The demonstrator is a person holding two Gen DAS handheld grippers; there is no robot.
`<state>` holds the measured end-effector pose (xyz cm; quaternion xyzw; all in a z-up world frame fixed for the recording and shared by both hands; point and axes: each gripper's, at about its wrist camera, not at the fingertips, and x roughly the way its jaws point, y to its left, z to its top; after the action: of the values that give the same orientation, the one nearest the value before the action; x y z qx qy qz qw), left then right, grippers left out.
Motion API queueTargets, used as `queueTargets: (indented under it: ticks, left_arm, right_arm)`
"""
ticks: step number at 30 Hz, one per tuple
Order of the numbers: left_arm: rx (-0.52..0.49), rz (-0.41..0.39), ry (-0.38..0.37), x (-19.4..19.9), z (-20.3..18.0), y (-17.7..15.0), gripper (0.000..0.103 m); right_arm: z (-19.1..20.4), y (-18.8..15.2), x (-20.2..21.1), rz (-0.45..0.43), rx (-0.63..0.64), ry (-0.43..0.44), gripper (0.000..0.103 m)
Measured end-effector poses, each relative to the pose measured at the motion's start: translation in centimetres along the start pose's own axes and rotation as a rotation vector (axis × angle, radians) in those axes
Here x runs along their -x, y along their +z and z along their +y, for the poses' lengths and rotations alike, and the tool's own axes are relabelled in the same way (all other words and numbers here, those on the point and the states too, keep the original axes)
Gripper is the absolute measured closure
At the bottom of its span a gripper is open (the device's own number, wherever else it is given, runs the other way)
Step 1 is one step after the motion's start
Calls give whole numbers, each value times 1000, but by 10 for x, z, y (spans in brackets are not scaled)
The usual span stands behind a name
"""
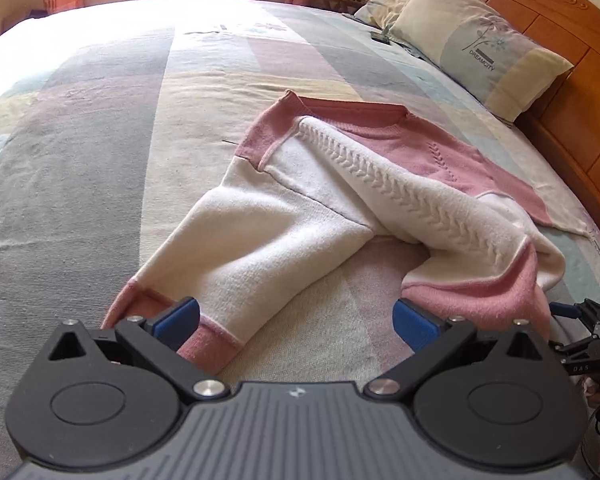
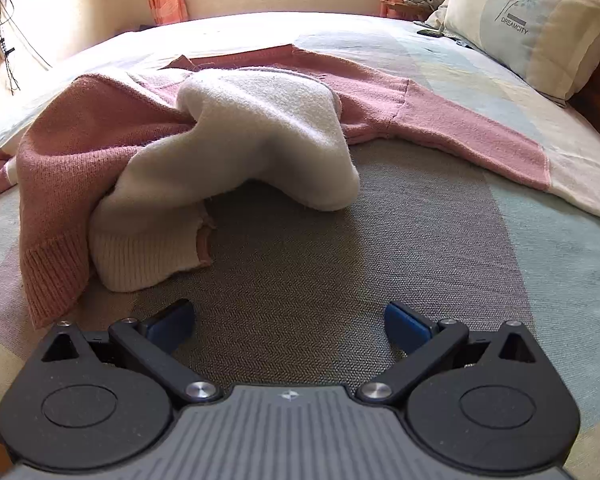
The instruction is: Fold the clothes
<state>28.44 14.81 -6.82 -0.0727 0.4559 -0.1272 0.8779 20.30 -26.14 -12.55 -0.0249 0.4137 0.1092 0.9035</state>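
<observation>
Left wrist view: left gripper point(image 1: 296, 322) jaws apart, sweater point(image 1: 340, 184) sleeve cuff point(image 1: 208, 340) lying between them, not pinched; sleeve runs up-right toward the collar. Right gripper point(image 2: 288, 326) jaws wide apart over bare bed point(image 2: 380, 240), nothing between; sweater hem point(image 2: 148, 252) is up-left. Left is nearer.

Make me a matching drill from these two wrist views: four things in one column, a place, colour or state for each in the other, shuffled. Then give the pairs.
Things:
1. sweater
2. pillow
3. right gripper
4. headboard

Descriptions:
A. orange-brown wood
B. jaws wide apart over bare bedspread
C. pink and white, rumpled on the bed
D. printed with DREAMCITY

Pairs: 1-C, 2-D, 3-B, 4-A
</observation>
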Motion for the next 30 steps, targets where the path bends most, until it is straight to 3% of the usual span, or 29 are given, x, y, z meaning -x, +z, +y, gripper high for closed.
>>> queueTargets:
  ticks: [3,7,9,12,17,20,26,28,30]
  left_arm:
    - [74,5,27,-35,20,11,1]
    - [159,-36,115,-56,57,27,3]
    - [144,-42,197,-59,62,39,3]
    - [68,-49,310,-52,53,52,3]
    - [-28,-86,159,-27,9,50,2]
    - [-154,-57,143,-31,-30,39,2]
    - [-469,-8,301,-71,-93,3,1]
    - [-525,7,331,-85,-100,-5,0]
    - [-528,-40,370,-89,-99,-5,0]
  right_arm:
    - [0,1,0,6,1,-2,0]
    - [1,1,-1,6,-2,-6,0]
    - [1,0,-1,2,-3,-8,0]
    - [1,0,-1,-4,-5,-12,0]
    - [1,-1,-2,-14,-8,-17,0]
    - [2,-2,-2,-23,-9,-24,0]
    - [2,-3,0,-23,-7,-23,0]
    - [2,-4,0,-24,-4,-21,0]
    - [2,-4,1,-26,-4,-21,0]
